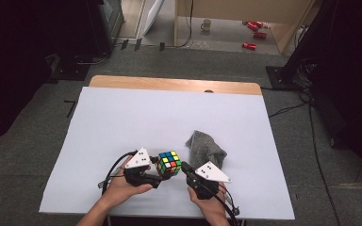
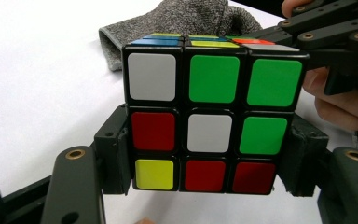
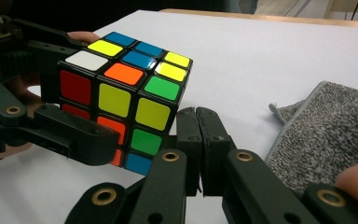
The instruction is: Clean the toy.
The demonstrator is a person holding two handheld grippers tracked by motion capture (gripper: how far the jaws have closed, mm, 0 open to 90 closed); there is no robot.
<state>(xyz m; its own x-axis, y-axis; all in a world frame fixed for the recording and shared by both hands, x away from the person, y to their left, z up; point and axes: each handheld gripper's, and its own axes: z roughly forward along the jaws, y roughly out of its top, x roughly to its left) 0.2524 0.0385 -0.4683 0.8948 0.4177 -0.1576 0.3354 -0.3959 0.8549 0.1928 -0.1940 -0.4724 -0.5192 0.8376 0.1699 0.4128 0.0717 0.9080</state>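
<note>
Holding the puzzle cube (image 2: 213,122) steady is the left gripper's (image 1: 156,175) job at this moment; its two pads pinch the cube's lower two layers from either side, just above the white table cover (image 1: 122,132). The right gripper (image 3: 198,122) sits with its jaws pressed together, empty, its tips just beside the cube's lower near corner, on the side facing the grey cloth (image 1: 206,149).

To do the step well, I judge the left clamp should stay firm on the lower layers and leave the top layer free, so that any push or turn from the right gripper moves one layer and not the whole cube; the right gripper would have to spread its jaws before it can take hold of anything, and a shove with shut tips at a corner risks twisting the cube out of the pads.

Counted: one cube; one grey cloth, lying just beyond the cube to the right gripper's side; two grippers, one in each hand.
</note>
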